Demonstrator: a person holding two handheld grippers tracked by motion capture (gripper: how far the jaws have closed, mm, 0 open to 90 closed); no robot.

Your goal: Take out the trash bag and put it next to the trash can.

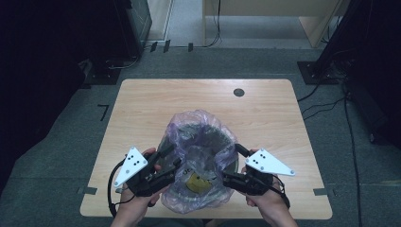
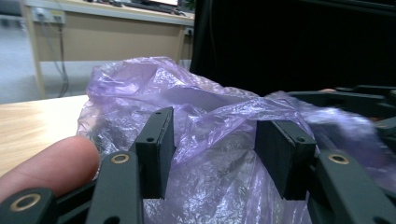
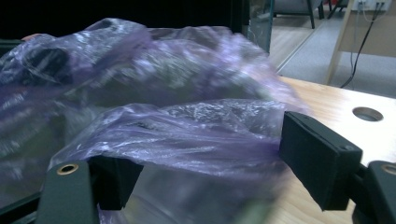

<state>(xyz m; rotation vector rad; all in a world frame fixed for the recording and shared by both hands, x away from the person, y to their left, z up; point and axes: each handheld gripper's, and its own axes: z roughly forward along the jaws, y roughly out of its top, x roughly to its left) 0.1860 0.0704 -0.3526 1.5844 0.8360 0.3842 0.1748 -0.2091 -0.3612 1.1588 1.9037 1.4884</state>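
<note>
A pale wood-grain counter with rounded corners and a round dark hole near its far edge is standing on grey carpet. Near the front edge, a crinkled, translucent purple bag is sitting draped over a round dark bin, its thin film glossy and wrinkled. The left claw is standing wide at the bag's left side, film bulging between its flat black pads. The right claw is gaping wide at the right side, film stretching across the gap.
</note>
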